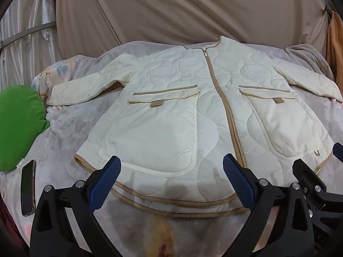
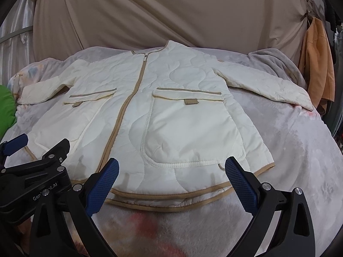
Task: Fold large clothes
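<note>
Bed: one jacket; two tools gaping, empty.

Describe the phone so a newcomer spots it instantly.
Start at the cream quilted jacket spread flat on the pale floral blanket. Off its left hem, below the green cushion, lies the dark slim smartphone: the only hard, glossy thing among soft fabrics.

Jacket spread flat on the bed

Pillow and phone lie left of it; curtain hangs behind; both grippers sit before its hem.
</note>
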Motion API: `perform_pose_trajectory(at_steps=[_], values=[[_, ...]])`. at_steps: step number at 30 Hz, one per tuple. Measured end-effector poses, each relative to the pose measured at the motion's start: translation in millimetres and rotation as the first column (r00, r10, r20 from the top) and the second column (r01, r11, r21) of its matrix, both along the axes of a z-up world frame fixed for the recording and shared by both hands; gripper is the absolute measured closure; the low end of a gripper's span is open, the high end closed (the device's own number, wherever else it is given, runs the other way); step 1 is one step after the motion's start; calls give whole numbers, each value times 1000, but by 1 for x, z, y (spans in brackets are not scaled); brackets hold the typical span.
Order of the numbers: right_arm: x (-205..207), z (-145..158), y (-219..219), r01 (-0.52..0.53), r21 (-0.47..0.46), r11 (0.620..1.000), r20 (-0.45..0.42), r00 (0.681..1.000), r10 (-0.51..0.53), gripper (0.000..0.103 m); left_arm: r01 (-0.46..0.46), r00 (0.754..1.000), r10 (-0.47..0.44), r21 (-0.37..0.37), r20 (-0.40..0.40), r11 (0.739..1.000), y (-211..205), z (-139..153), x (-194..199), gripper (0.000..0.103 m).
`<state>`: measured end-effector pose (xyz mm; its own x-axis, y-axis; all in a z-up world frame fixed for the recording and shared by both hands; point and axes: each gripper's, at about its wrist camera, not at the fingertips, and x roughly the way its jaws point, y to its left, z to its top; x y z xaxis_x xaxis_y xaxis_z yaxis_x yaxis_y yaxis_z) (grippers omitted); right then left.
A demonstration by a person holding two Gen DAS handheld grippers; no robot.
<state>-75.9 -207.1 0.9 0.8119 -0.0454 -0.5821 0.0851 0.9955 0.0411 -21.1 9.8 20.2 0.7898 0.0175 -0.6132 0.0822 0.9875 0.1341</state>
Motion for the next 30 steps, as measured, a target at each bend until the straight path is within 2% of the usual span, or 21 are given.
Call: perform_pose_trajectory(at_steps=[30], values=[[-1,-3,1,1,3,1000,-3,1000,-1,5,0,1000,0,-3,-5,1000,1,0,-1,10]])
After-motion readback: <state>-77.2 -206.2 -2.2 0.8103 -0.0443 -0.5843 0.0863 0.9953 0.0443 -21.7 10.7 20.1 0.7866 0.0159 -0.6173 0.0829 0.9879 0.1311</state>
